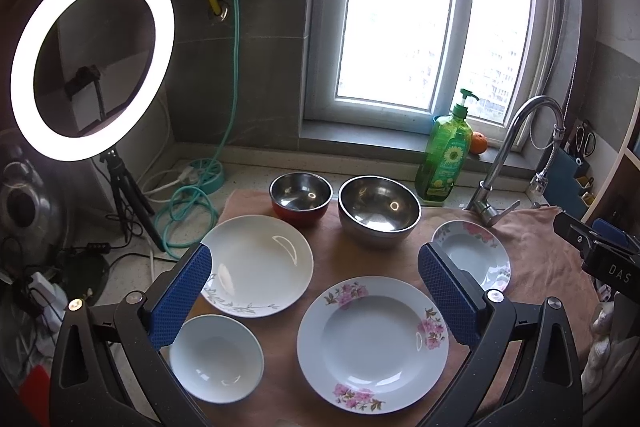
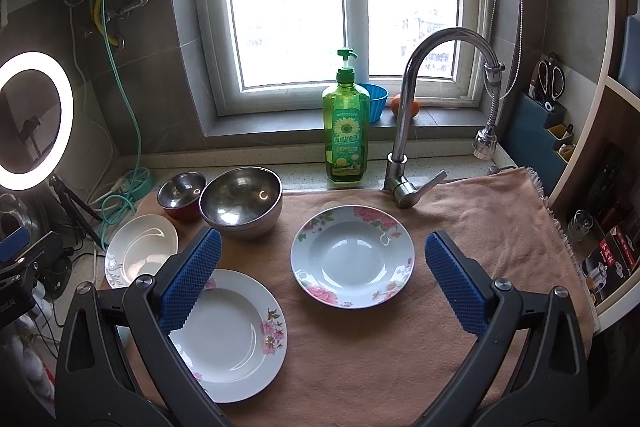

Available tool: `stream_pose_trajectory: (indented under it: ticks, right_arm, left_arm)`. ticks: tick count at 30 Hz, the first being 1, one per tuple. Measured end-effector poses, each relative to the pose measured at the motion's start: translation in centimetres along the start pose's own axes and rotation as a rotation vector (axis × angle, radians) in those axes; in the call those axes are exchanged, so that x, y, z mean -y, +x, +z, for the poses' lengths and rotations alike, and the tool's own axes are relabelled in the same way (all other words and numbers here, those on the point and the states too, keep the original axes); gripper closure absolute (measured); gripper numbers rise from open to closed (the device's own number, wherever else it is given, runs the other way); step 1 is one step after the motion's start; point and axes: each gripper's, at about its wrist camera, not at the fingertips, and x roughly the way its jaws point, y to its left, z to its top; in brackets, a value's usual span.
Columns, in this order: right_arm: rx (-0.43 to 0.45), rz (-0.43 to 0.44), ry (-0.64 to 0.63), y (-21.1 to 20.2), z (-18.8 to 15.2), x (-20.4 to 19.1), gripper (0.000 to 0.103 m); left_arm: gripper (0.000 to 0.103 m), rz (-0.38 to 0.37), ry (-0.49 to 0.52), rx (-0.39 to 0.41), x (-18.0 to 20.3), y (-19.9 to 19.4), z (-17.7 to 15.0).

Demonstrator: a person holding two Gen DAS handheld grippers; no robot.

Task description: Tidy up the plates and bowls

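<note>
Left gripper (image 1: pixel 316 291): jaws wide apart, nothing between the blue pads, held above the cloth (image 1: pixel 332 251). Right gripper (image 2: pixel 322 277): likewise spread and empty.

Left wrist view, on the cloth: red bowl (image 1: pixel 301 198) and steel bowl (image 1: pixel 379 210) side by side at centre, rear. White plate (image 1: pixel 258 265) left of centre; small white bowl (image 1: pixel 216 357) at lower left, close beside it. Large floral plate (image 1: pixel 372 345) at lower centre. Small floral plate (image 1: pixel 474 253) at right, partly behind the right pad. All lie flat, none stacked.

Soap bottle (image 1: pixel 444 159) and tap (image 1: pixel 504 163) stand at rear right; ring light (image 1: pixel 92 61) at upper left.
</note>
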Motion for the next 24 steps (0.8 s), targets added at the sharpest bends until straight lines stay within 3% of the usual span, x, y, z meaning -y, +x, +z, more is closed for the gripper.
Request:
stream_pose_trajectory:
  ticks: [24]
  right_arm:
    - [0.000, -0.001, 0.003, -0.13, -0.06, -0.15, 0.000]
  left_arm:
    - [0.001, -0.004, 0.001, 0.006, 0.31, -0.41, 0.06]
